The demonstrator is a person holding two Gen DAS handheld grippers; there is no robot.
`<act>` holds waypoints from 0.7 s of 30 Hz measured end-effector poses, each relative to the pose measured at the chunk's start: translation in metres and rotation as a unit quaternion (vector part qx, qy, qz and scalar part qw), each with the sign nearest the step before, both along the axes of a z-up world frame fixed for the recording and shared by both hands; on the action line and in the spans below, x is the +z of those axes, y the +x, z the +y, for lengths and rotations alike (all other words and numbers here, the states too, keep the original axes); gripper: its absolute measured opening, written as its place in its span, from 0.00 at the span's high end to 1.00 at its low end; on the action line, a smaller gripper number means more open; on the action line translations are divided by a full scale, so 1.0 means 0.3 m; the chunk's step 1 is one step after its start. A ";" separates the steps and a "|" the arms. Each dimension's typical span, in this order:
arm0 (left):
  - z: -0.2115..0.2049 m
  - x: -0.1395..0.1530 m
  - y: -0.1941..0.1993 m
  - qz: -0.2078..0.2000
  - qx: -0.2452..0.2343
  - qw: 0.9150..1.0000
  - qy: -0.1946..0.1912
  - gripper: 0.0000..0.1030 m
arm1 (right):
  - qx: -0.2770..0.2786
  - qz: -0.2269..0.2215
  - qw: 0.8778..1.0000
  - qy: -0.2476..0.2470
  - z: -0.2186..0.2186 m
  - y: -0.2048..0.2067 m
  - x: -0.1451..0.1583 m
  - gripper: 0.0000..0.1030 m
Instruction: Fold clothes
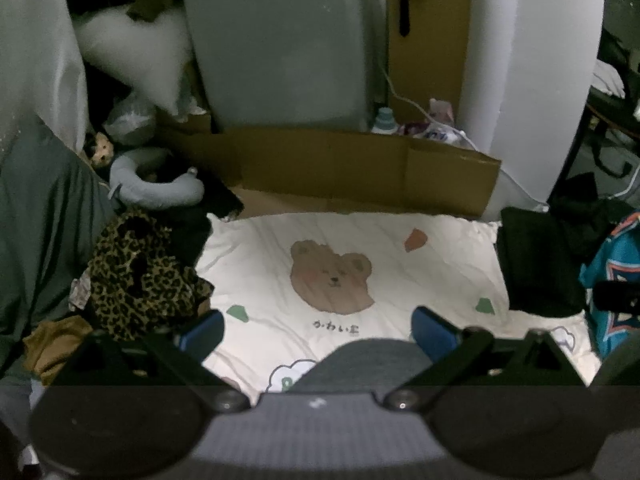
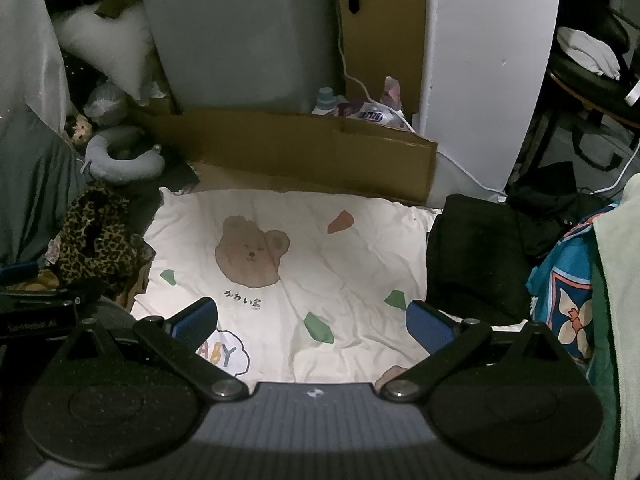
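Clearly both grippers, left (image 1: 318, 330) and right (image 2: 312, 322), hovered spread and empty over the bear sheet (image 2: 320, 240); the leopard garment (image 1: 136, 276) lay left, nearer the left one.

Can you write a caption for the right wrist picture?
Open right gripper hovers over a bear-print sheet, leopard-print garment on its left.

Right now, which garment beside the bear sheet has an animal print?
The leopard-print garment, heaped left of the sheet; the black one and blue one lie right.
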State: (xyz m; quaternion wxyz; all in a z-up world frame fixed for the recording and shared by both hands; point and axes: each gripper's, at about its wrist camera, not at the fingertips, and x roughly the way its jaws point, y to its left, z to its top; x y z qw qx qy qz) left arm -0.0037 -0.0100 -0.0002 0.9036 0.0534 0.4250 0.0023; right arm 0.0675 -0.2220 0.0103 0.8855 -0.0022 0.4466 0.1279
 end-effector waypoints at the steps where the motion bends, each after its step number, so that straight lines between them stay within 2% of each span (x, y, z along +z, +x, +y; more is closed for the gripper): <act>1: -0.001 -0.001 0.000 0.000 0.000 1.000 0.000 0.02 | 0.000 0.000 1.000 0.000 0.000 0.000 0.000 0.00; 9: 0.003 0.001 -0.005 -0.001 0.004 1.000 -0.005 0.02 | -0.005 -0.001 1.000 -0.009 0.010 0.003 0.000 0.00; 21: 0.014 0.012 -0.003 0.017 0.004 1.000 -0.020 0.02 | 0.000 0.003 1.000 0.010 -0.007 0.003 0.006 0.00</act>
